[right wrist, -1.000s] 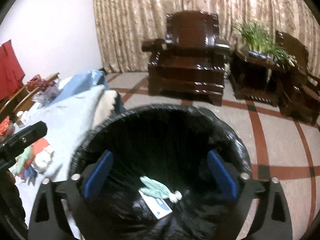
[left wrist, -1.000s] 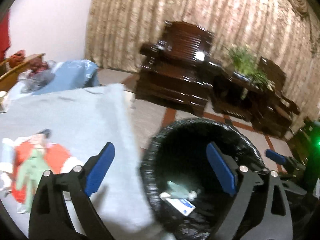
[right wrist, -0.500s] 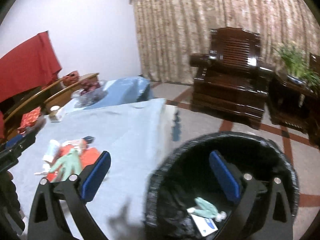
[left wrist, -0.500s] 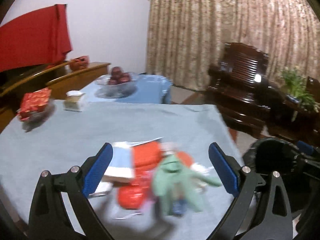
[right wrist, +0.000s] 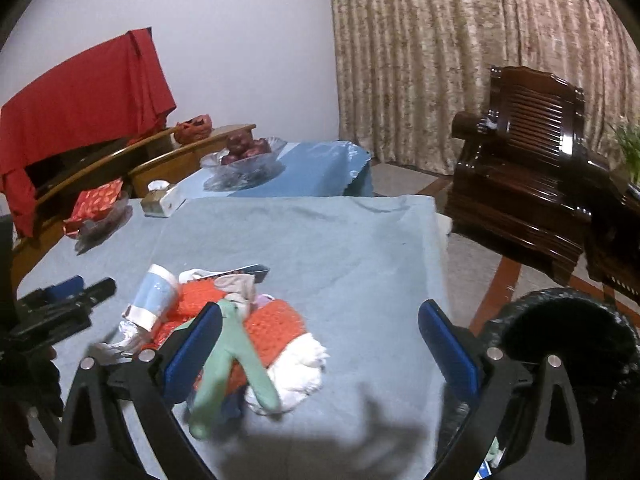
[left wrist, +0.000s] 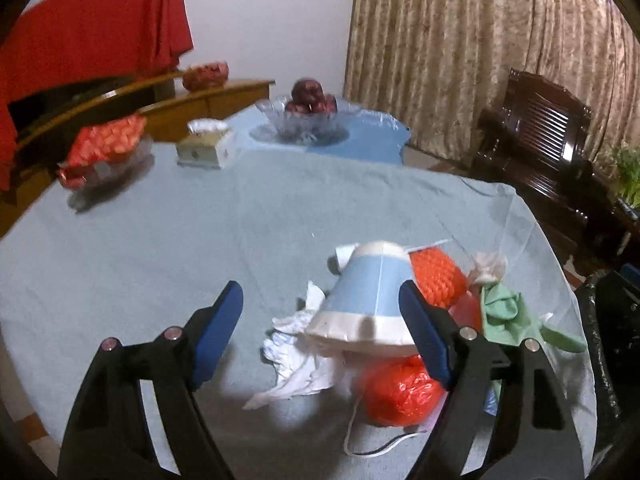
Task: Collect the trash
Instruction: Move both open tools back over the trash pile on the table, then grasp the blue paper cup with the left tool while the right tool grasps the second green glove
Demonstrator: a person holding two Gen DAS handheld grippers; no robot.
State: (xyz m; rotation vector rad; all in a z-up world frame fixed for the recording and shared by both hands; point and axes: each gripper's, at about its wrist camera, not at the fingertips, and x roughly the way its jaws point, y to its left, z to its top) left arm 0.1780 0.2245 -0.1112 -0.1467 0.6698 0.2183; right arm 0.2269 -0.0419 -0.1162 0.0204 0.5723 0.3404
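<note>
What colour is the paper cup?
Light blue with white bands, the cup shows best in the left wrist view.

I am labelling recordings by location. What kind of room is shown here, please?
Most likely a home living or dining room: a carved dark wooden armchair before long patterned curtains, and a cloth-covered table with a glass bowl of fruit.

Glass bowl of red fruit (left wrist: pixel 307 114) at far end of tabletop (left wrist: pixel 200 240). Tissue box (left wrist: pixel 204 146) near it. Red cloth (right wrist: pixel 80 96) hangs behind. Dark wooden chair (right wrist: pixel 528 168) by curtain (right wrist: pixel 440 52).
</note>
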